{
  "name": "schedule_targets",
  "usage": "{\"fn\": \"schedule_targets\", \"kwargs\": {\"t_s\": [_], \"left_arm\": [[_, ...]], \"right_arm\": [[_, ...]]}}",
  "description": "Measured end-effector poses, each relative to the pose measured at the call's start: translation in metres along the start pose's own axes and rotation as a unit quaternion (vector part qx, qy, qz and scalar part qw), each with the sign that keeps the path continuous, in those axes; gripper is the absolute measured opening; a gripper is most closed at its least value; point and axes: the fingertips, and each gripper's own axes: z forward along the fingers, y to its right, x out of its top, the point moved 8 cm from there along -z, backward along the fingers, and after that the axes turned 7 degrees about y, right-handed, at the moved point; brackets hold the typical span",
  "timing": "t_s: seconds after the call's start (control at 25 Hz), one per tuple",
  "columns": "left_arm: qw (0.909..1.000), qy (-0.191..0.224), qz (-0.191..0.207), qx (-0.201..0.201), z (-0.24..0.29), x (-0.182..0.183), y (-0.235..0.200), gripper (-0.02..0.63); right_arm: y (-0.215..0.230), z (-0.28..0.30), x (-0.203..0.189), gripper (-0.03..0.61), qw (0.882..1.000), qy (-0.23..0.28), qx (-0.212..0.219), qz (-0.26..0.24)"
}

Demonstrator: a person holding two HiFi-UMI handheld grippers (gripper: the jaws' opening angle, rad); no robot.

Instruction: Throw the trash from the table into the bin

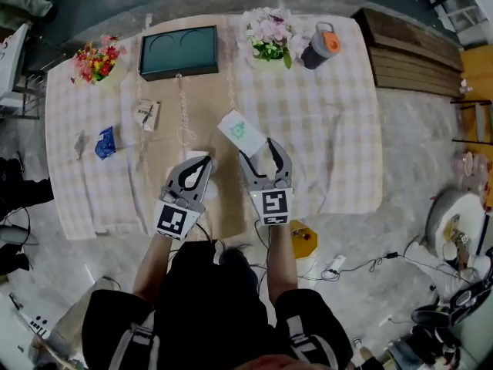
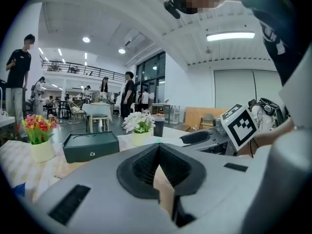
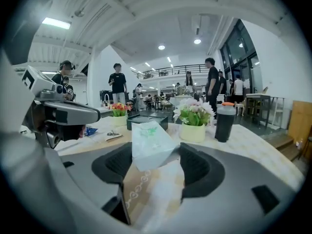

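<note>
Your right claw [image 1: 256, 149] is matt grey plastic with ribbed black pads. The packet [image 1: 241, 132] in it looks like thin white paper or film, slightly shiny. The bench [image 1: 339, 129] wears a soft checked cloth, with a tan woven runner [image 1: 204, 102] down the middle. The green box [image 1: 179, 51] is smooth and matt. The floor [image 1: 408, 153] looks like polished concrete.

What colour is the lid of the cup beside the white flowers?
The lid is orange, on a dark cup; the head view shows it best.
</note>
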Motion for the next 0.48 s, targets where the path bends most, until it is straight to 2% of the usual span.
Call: {"fn": "schedule_targets", "kwargs": {"t_s": [0.28, 0.48], "left_arm": [[0.9969, 0.01, 0.022, -0.075, 0.012, 0.017, 0.063, 0.003], [0.9889, 0.018, 0.031, -0.144, 0.024, 0.024, 0.117, 0.003]], "right_arm": [[0.02, -0.084, 0.015, 0.314, 0.997, 0.024, -0.069, 0.004], [0.035, -0.155, 0.006, 0.314, 0.99, 0.025, -0.138, 0.013]]}}
